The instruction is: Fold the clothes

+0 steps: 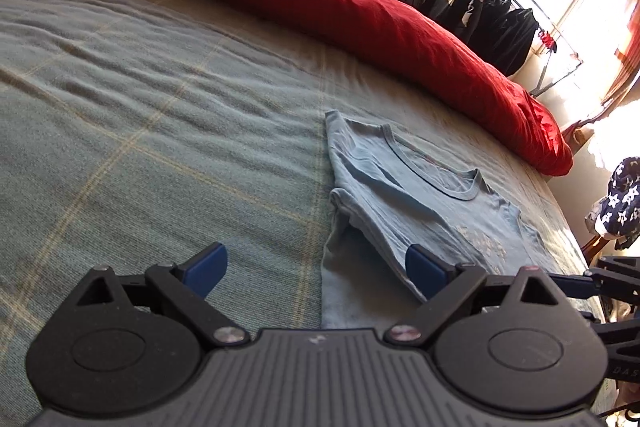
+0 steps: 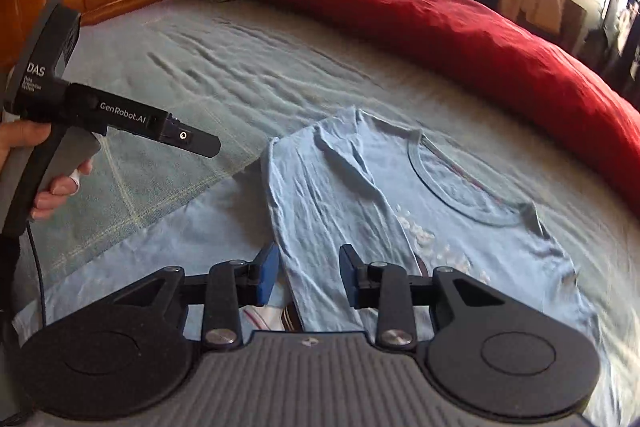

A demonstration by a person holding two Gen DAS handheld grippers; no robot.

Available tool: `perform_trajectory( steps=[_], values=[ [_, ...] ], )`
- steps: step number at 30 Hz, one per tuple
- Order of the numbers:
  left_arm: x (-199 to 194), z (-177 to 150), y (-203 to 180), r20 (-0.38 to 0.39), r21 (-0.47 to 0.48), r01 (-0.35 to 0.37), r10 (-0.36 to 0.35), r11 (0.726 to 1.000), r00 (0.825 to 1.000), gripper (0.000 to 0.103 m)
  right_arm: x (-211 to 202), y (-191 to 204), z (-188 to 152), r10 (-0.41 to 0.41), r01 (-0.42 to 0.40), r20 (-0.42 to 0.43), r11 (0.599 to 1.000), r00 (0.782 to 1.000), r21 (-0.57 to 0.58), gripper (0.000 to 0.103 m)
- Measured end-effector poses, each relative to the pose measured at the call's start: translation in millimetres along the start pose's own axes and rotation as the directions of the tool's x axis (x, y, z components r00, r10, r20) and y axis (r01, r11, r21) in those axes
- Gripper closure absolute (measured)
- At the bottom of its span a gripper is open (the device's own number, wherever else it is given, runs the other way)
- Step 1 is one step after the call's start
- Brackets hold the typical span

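Bed (image 2: 200, 67): we see light-blue T-shirt (image 2: 400, 219) lower centre, one side folded in. Left gripper (image 1: 316, 269) fingers wide apart, empty; right gripper (image 2: 308, 275) part-open, gripping nothing. Next, we judge: regrip opposite sleeve, fold inward.

Both wrist cameras look down slantwise across the bed (image 1: 160, 87) toward its far edge, sharing the nearby shirt (image 2: 340, 187).
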State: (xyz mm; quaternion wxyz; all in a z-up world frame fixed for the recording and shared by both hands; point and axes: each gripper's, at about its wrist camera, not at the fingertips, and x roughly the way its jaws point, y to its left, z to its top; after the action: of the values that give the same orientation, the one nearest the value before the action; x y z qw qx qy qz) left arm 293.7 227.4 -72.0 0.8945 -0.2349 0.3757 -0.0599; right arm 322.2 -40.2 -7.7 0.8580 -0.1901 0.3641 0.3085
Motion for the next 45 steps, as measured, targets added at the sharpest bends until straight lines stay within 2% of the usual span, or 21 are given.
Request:
perform_trajectory(
  steps=[4,8,10,13,18,21,22,24,27,29,31,32,33,35,37,38,39,41,42,45],
  values=[
    [-5.0,4.6,24.9,0.008,-0.100,0.080,-0.079,0.992,0.997,0.008,41.7,27.7,44.8,0.036,-0.033,0.015,0.980,0.999,-0.194,0.070],
    [-1.1,6.3,38.5,0.016,-0.178,0.206,-0.206,0.962,0.978,0.008,83.9,43.4,80.1,0.091,-0.084,0.010,0.949,0.996,-0.303,0.074],
    [1.9,7.3,44.7,0.027,-0.214,0.257,-0.257,0.942,0.966,0.008,104.1,47.7,89.9,0.107,-0.102,-0.005,0.931,0.994,-0.351,0.074],
    [6.6,7.5,54.3,0.036,-0.258,0.286,-0.287,0.923,0.957,0.007,134.0,47.5,95.8,0.076,-0.091,-0.052,0.911,0.996,-0.402,0.074],
    [23.7,5.7,63.9,0.006,-0.325,0.374,-0.394,0.868,0.919,0.007,162.4,34.2,89.0,0.054,-0.115,-0.152,0.897,0.987,-0.426,0.074],
    [31.6,7.4,62.6,-0.019,-0.327,0.360,-0.387,0.874,0.922,0.007,161.0,31.5,88.2,0.069,-0.138,-0.173,0.894,0.982,-0.426,0.075],
    [33.6,7.5,61.6,-0.030,-0.323,0.347,-0.376,0.881,0.926,0.007,160.9,32.7,88.5,0.075,-0.149,-0.183,0.889,0.980,-0.434,0.084],
    [35.5,7.0,58.7,-0.059,-0.308,0.319,-0.353,0.896,0.934,0.007,158.0,39.6,86.9,0.067,-0.146,-0.178,0.864,0.982,-0.481,0.088],
    [36.0,7.7,56.0,-0.067,-0.294,0.326,-0.360,0.898,0.931,0.007,149.0,50.7,82.5,0.069,-0.152,-0.166,0.812,0.984,-0.564,0.091],
    [35.4,7.8,55.6,-0.063,-0.291,0.333,-0.365,0.897,0.929,0.007,135.0,56.3,79.7,0.130,-0.199,-0.159,0.783,0.979,-0.590,0.092],
    [33.6,7.3,56.3,-0.050,-0.292,0.330,-0.359,0.898,0.932,0.007,116.8,58.3,77.5,0.237,-0.300,-0.185,0.774,0.954,-0.558,0.092],
    [31.9,7.1,55.6,-0.040,-0.286,0.306,-0.330,0.908,0.943,0.007,109.6,60.3,73.4,0.219,-0.281,-0.177,0.773,0.960,-0.569,0.092],
    [29.7,6.8,53.2,-0.027,-0.268,0.272,-0.289,0.924,0.957,0.007,101.5,60.8,68.1,0.181,-0.241,-0.160,0.777,0.970,-0.582,0.092],
    [26.5,8.7,39.5,-0.025,-0.180,0.185,-0.192,0.966,0.981,0.007,81.0,54.2,56.9,0.146,-0.203,-0.145,0.799,0.979,-0.566,0.092],
    [22.4,9.9,17.9,-0.034,-0.040,0.091,-0.092,0.995,0.995,0.007,54.6,39.6,44.3,0.145,-0.192,-0.132,0.838,0.981,-0.511,0.090],
    [21.8,9.2,5.0,-0.023,0.059,0.039,-0.038,0.998,0.999,0.007,41.5,32.4,38.0,0.144,-0.187,-0.125,0.856,0.982,-0.482,0.088],
    [24.2,7.7,-7.2,-0.016,0.175,-0.009,0.012,0.984,1.000,0.007,30.1,25.7,32.2,0.141,-0.180,-0.119,0.874,0.983,-0.452,0.085],
    [31.9,4.0,-27.8,0.012,0.378,-0.096,0.099,0.921,0.995,0.007,10.5,11.4,20.4,0.142,-0.172,-0.105,0.909,0.984,-0.379,0.085],
    [37.8,2.7,-32.8,0.008,0.438,-0.112,0.120,0.892,0.993,0.008,2.0,3.7,14.5,0.145,-0.170,-0.096,0.926,0.985,-0.337,0.083],
    [55.9,2.0,-38.2,-0.018,0.504,-0.112,0.140,0.856,0.990,0.012,-21.0,-17.6,-3.9,0.155,-0.165,-0.060,0.962,0.986,-0.219,0.083]
  ],
)
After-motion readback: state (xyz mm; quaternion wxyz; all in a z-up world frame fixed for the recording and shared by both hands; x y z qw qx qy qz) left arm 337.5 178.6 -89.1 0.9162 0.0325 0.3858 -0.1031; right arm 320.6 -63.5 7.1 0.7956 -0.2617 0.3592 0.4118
